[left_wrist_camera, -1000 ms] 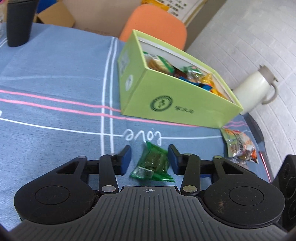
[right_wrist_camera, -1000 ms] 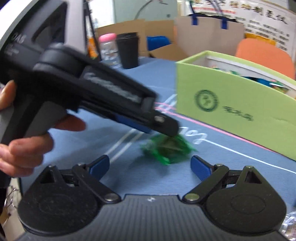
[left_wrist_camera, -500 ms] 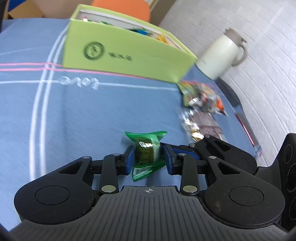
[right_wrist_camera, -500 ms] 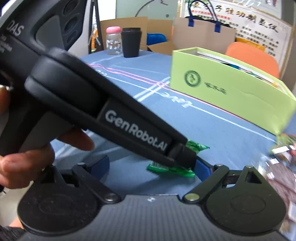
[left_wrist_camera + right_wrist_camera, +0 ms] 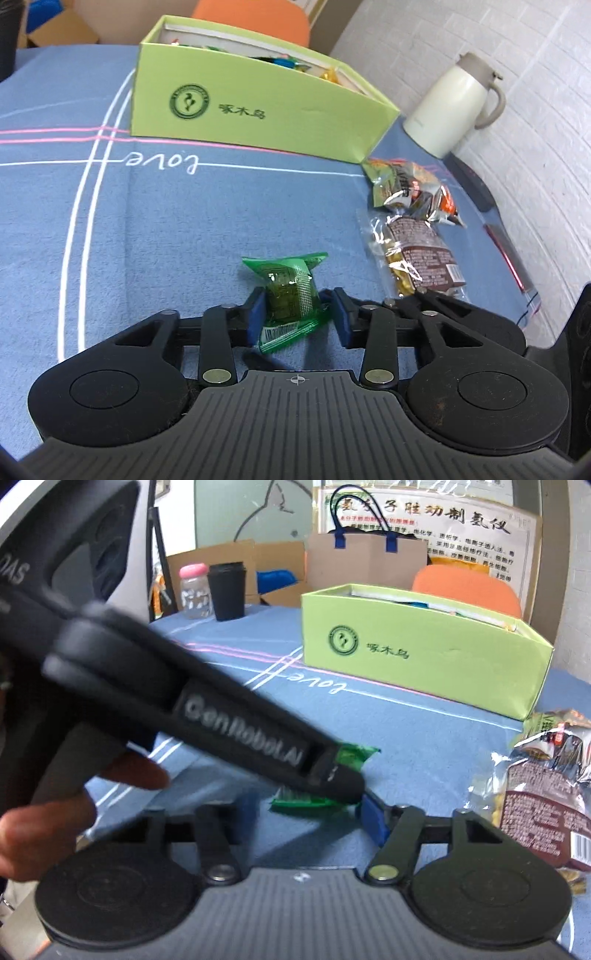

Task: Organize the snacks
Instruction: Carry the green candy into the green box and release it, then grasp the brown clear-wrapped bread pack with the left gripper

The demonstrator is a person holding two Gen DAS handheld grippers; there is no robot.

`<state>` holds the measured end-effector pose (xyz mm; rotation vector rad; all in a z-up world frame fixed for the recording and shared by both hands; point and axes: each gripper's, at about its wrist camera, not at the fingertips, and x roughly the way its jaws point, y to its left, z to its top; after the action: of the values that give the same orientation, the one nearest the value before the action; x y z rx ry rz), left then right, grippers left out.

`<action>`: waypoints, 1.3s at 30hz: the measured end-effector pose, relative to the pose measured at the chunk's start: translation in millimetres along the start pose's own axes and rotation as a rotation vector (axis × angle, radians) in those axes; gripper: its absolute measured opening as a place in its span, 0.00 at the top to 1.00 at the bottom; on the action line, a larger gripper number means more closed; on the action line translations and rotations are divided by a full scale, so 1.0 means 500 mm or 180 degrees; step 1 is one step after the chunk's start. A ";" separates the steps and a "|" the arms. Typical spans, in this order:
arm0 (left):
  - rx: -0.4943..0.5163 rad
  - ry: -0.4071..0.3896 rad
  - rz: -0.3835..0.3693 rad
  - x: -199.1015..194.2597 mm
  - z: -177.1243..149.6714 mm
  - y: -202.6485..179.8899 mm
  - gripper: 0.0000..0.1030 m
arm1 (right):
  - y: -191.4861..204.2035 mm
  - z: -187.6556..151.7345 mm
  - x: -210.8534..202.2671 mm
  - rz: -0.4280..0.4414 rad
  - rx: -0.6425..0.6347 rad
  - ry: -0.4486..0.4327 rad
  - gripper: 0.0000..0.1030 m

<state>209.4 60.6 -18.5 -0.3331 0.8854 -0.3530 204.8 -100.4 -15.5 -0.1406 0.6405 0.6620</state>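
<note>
We record a lime-green box (image 5: 258, 118) on a blue tablecloth (image 5: 110, 229) and take it as our reference. Its near wall carries a round dark-green emblem with a bird figure and three Chinese characters beside it; we do not transcribe them. Snack wrappers show above its rim. Just in front of the box, the cloth bears the word "love" in white script, seen upside down from both cameras, with pink and white lines crossing near it.

The left gripper (image 5: 295, 314) is clamped on a green snack packet (image 5: 290, 291), well in front of the box. The blue pads press the packet's sides; a white printed strip at its lower edge is too small to read. In the right wrist view the left gripper's body reads "GenRobot.AI", with "DAS" partly visible higher on the housing, and a hand (image 5: 74, 797) grips its handle.

The right gripper (image 5: 314, 819) is closing, its jaws to either side of the same packet (image 5: 354, 755). We cannot tell whether its pads touch it, as the left gripper blocks the view.

At the box's right front corner lie a green-and-orange foil packet (image 5: 410, 188) and, nearer us, a brown-labelled clear packet (image 5: 417, 258); their print is illegible. A cream jug (image 5: 450, 107) stands right of the box. Behind the box, a wall poster (image 5: 424, 520) shows large Chinese headline characters.
</note>
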 end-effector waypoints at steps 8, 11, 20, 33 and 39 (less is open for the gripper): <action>-0.0044 -0.0111 -0.0184 0.005 0.067 -0.012 0.89 | -0.045 0.052 -0.018 -0.0047 0.0051 -0.0186 0.39; 0.0016 -0.0215 -0.0239 0.005 0.123 -0.029 0.89 | -0.073 0.097 -0.025 -0.0110 -0.0011 -0.0315 0.37; 0.0247 -0.0610 -0.0294 0.050 0.356 -0.075 0.89 | -0.200 0.276 0.028 -0.0314 -0.0244 -0.0682 0.32; 0.0234 -0.1059 0.0036 0.065 0.432 -0.064 0.43 | -0.300 0.305 -0.027 -0.0662 -0.0294 -0.1029 0.10; 0.0494 -0.1135 -0.0005 0.020 0.345 -0.102 0.30 | -0.320 0.205 -0.129 -0.0907 -0.0016 -0.1008 0.10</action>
<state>344.3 34.3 97.7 -0.2431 0.5048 -0.3483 315.8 -228.1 92.6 -0.1253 0.3054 0.3984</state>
